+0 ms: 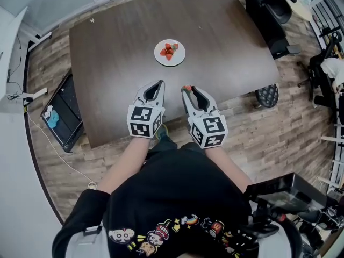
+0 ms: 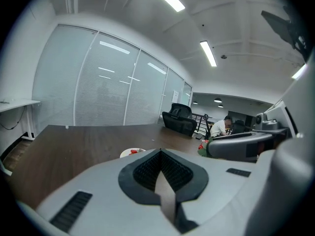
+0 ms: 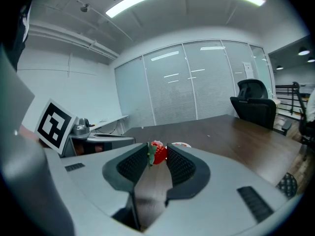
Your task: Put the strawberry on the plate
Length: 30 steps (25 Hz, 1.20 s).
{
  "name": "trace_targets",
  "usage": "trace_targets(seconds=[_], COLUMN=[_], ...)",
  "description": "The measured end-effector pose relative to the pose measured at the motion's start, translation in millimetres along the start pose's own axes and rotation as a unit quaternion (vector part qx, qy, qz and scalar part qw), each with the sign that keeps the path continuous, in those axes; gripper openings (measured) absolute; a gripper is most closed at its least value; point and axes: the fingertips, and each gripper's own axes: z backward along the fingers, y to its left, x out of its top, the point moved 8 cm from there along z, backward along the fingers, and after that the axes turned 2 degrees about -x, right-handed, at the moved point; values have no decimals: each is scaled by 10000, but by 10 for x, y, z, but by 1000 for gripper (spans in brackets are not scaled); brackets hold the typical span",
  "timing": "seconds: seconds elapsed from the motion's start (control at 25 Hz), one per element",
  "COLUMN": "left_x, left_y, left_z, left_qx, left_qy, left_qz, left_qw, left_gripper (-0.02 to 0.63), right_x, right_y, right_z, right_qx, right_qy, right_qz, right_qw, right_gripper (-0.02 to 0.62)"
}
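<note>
A small white plate (image 1: pixel 170 52) with several red strawberries sits on the dark brown table (image 1: pixel 118 63), towards its far side; the left gripper view shows the plate (image 2: pixel 132 152) just beyond the jaws. My right gripper (image 1: pixel 187 89) is shut on a red strawberry (image 3: pixel 158 153) with a green leaf, pinched at the jaw tips and held over the table's near part. That strawberry (image 1: pixel 187 88) peeks out at the tips in the head view. My left gripper (image 1: pixel 160 83) hovers beside it, shut and holding nothing, its tips meeting (image 2: pixel 158 150).
Black office chairs (image 1: pixel 271 9) stand right of the table, one of them (image 3: pixel 256 108) at its far end. A dark tray (image 1: pixel 63 112) with a blue item lies on the wood floor at left. A person (image 2: pixel 219 127) sits in the distance.
</note>
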Motion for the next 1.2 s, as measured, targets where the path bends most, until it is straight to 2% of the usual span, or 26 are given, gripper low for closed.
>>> trace_targets(seconds=[0.28,0.64,1.2], left_x=[52,37,-39], left_y=[167,376,560], left_z=[-268,-726,-1124], left_qx=[82,608,830], left_qy=[55,169,459], left_qz=[176,416,599], left_qw=[9998,9971,9937], left_gripper=[2,2,2], right_x=[56,32,-97], right_y=[-206,-627,-910], right_z=[-318,-846,-1374], right_qx=[22,421,670], right_qy=[129,336,726], right_qz=[-47,-1,-43], right_qw=[9999,9985,9951], right_gripper=[127,127,127])
